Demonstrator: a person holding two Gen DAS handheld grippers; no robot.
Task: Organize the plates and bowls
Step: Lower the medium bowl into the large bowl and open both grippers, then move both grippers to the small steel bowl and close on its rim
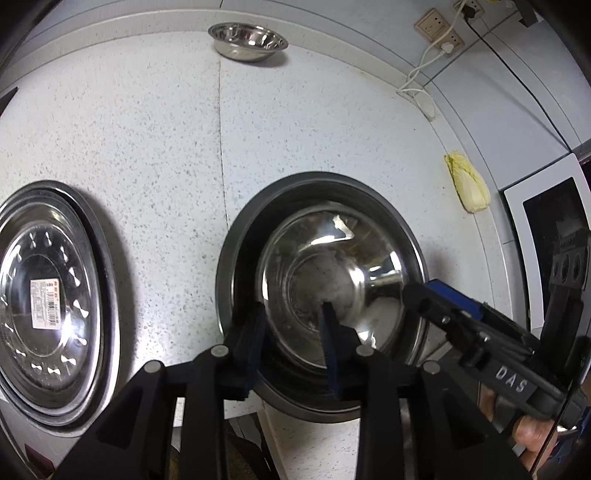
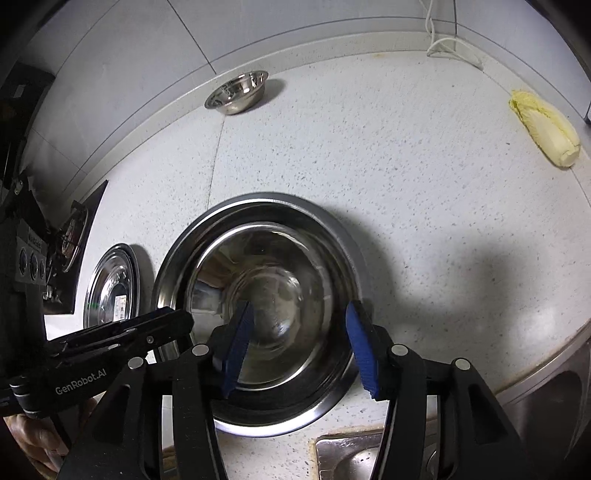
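A large steel bowl [image 1: 354, 266] sits on the speckled counter, nested inside a wider steel bowl whose rim [image 2: 332, 229] rings it. My left gripper [image 1: 291, 332] is open and straddles the bowls' left rim, one finger outside and one inside. My right gripper [image 2: 299, 347] is open across the right rim, its blue pads [image 2: 360, 350] apart from the metal. Each gripper also shows in the other view: the right gripper [image 1: 428, 291] and the left gripper [image 2: 173, 323]. A stack of steel plates [image 1: 48, 302] with a paper label lies to the left. A small steel bowl [image 1: 247, 40] stands by the back wall.
A napa cabbage [image 2: 543, 127] lies at the right rear of the counter. A white appliance with a dark door [image 1: 546, 229] stands at the right. A sink [image 2: 351, 458] is at the front edge and a stove [image 2: 70, 236] at the far left. Wall sockets with cables [image 1: 439, 27] are behind.
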